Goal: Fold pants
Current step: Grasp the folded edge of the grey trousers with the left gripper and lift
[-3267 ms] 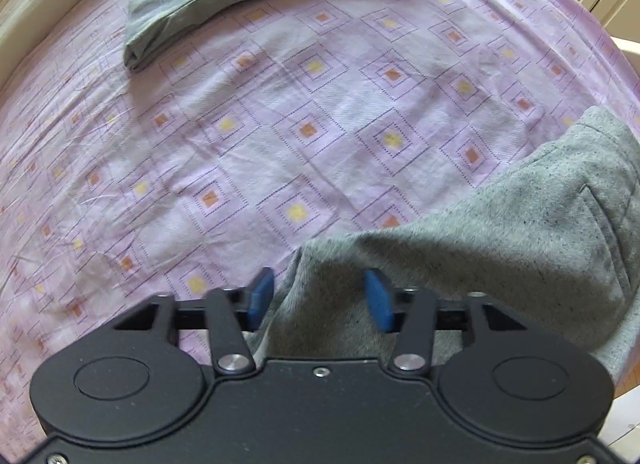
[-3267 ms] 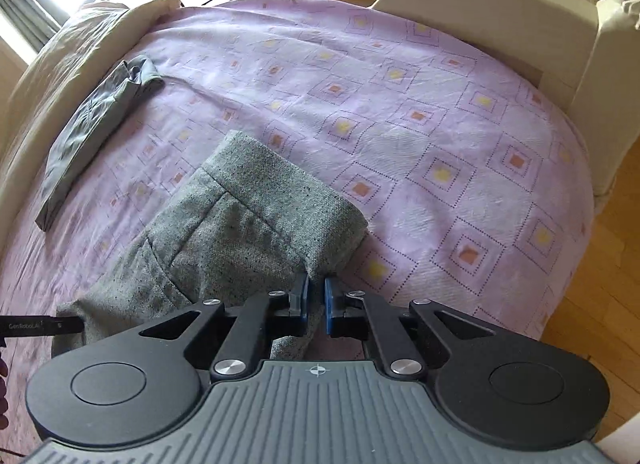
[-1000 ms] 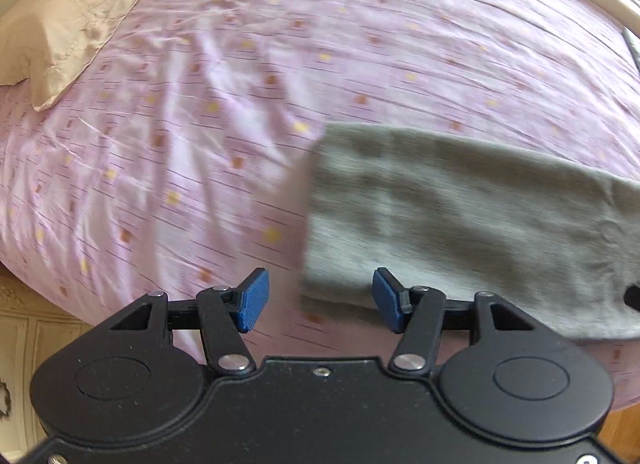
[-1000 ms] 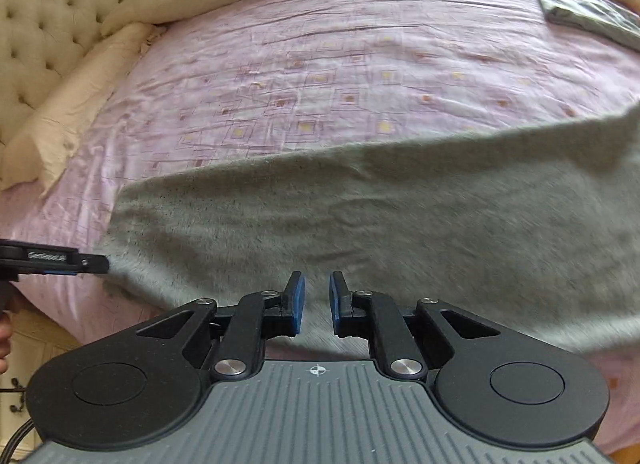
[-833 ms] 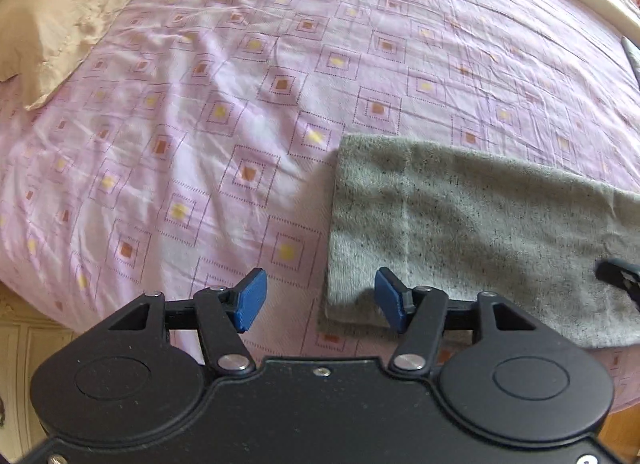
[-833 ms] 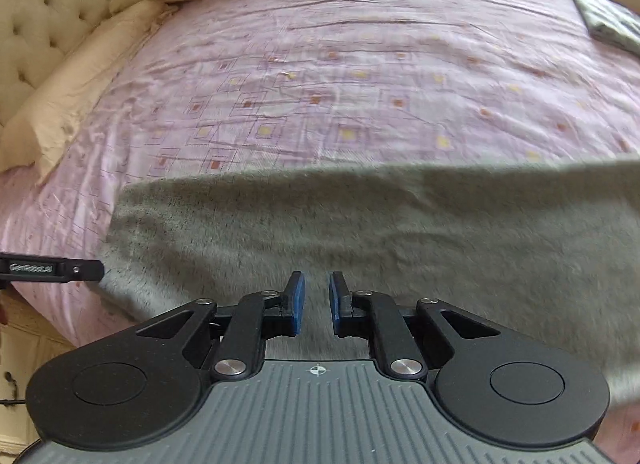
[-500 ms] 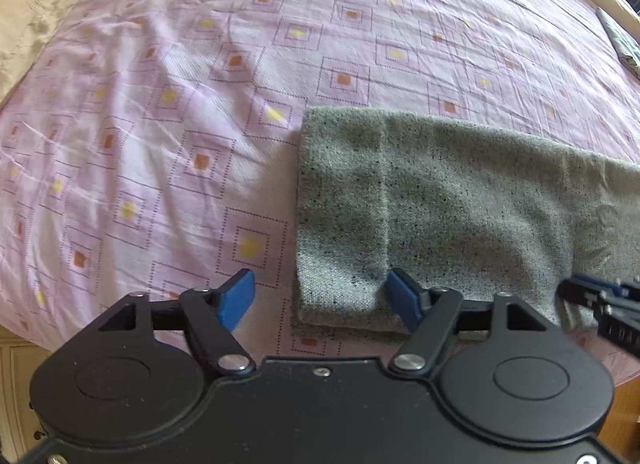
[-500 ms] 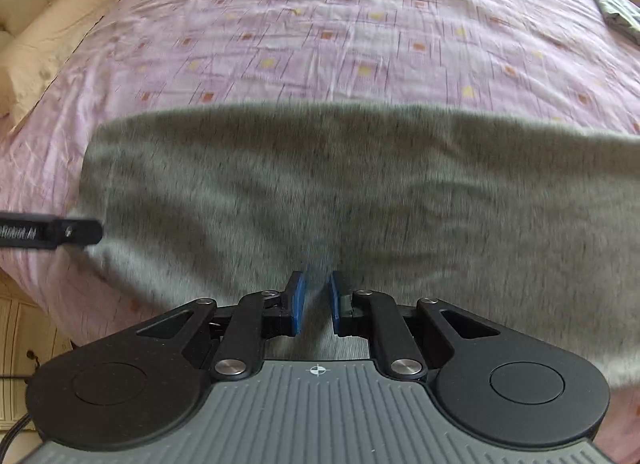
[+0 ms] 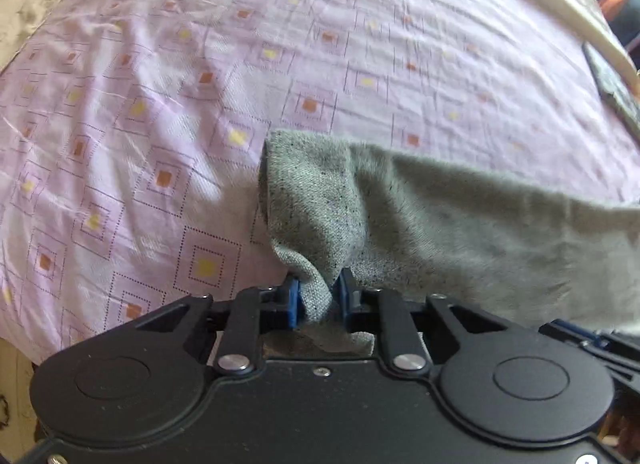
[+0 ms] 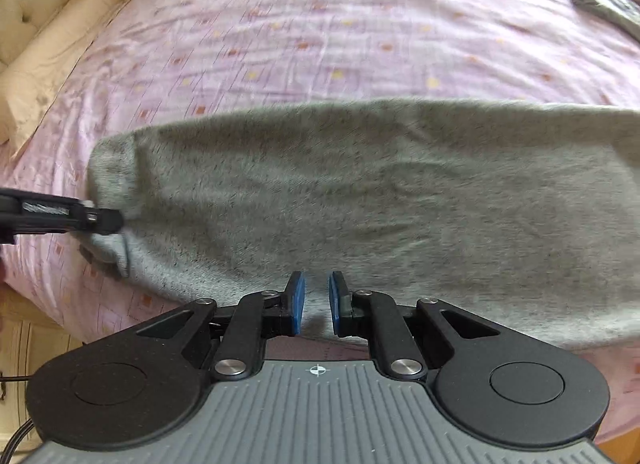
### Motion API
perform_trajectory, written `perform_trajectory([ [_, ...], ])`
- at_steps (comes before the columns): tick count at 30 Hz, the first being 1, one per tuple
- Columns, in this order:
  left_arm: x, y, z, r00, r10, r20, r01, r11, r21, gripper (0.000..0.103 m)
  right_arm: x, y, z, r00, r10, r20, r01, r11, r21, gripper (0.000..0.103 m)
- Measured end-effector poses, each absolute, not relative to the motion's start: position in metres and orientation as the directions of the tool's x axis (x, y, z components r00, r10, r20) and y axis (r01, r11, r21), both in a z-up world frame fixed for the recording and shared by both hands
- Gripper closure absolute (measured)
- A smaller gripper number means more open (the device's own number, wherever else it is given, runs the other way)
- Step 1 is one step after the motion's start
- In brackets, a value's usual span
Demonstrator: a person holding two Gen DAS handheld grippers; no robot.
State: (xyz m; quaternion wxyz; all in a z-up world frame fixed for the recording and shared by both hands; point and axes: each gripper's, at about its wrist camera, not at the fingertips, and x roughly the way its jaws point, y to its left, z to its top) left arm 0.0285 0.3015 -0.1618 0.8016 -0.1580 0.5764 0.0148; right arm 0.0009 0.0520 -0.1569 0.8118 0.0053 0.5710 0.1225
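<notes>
Both wrist views angled steeply down, close over the bed [image 9: 360, 64] edge, sharing the grey pants [image 9: 460, 224] [image 10: 360, 192] and purple sheet.

My black plastic left gripper [image 9: 316, 300] has blue pads [image 9: 294, 302] and silver screws. My right gripper [image 10: 317, 302] looks the same, with a grey ridged cover [image 10: 316, 412] and small crosshair mark behind its fingers.

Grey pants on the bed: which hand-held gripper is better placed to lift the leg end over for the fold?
Left hand-held gripper: its jaws are closing on the grey pants at the leg-end corner.
</notes>
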Motion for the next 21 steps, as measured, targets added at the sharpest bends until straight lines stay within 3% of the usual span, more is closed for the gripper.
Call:
perform_trajectory([
  [7,0.029,0.292,-0.124,0.398,-0.162,-0.903,-0.188,0.949,-0.253,0.079,-0.005,0.035,-0.173,0.312,0.132,-0.941,-0.122,0.988,0.098,0.090],
  [17,0.024,0.263,-0.068,0.500,-0.115,-0.858,-0.170,0.959,-0.227,0.083,-0.012,0.018,-0.162,0.354,0.205,-0.913,-0.144,0.976,0.164,0.090],
  [21,0.022,0.237,-0.043,0.545,-0.075,-0.835,-0.145,0.973,-0.182,0.094,-0.010,-0.002,-0.154,0.419,0.205,-0.884,-0.132,0.978,0.164,0.090],
])
